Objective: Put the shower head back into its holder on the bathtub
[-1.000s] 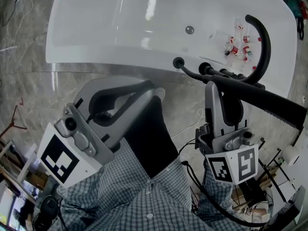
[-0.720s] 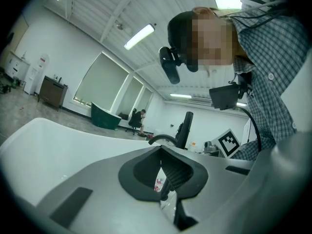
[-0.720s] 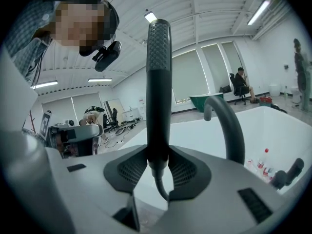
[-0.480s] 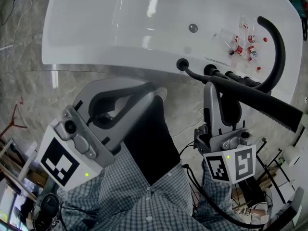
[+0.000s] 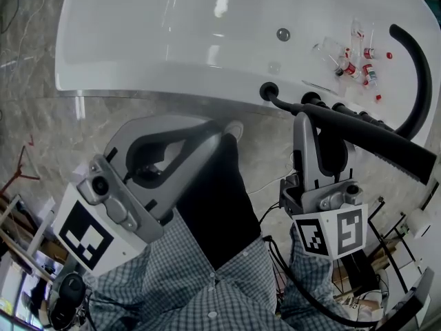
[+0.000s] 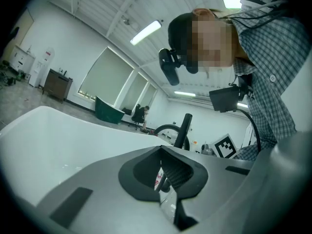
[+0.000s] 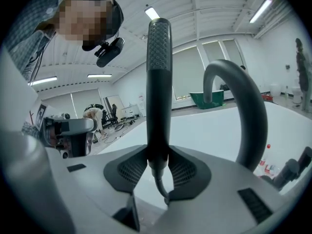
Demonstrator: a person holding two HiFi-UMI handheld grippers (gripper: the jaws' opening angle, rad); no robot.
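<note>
The black stick-shaped shower head (image 5: 372, 140) lies slantwise over the tub's near rim, and my right gripper (image 5: 308, 121) is shut on its handle end. A short hose runs from that end to a round black socket (image 5: 267, 90) on the rim of the white bathtub (image 5: 172, 40). In the right gripper view the shower head (image 7: 159, 77) stands upright, clamped between the pads (image 7: 134, 169). My left gripper (image 5: 222, 133) hangs shut and empty below the tub's edge, left of the socket. Its own view shows the jaws (image 6: 163, 179) closed on nothing.
A curved black spout (image 5: 417, 81) and a row of black knobs (image 5: 337, 107) stand right of the socket. Several small red-capped bottles (image 5: 358, 64) lie on the tub ledge. Cables and clutter (image 5: 358, 281) sit on the marble floor at lower right.
The tub and its fittings have slid slightly right in the head view. The right gripper still holds the shower head in much the same pose; the left gripper has barely moved.
</note>
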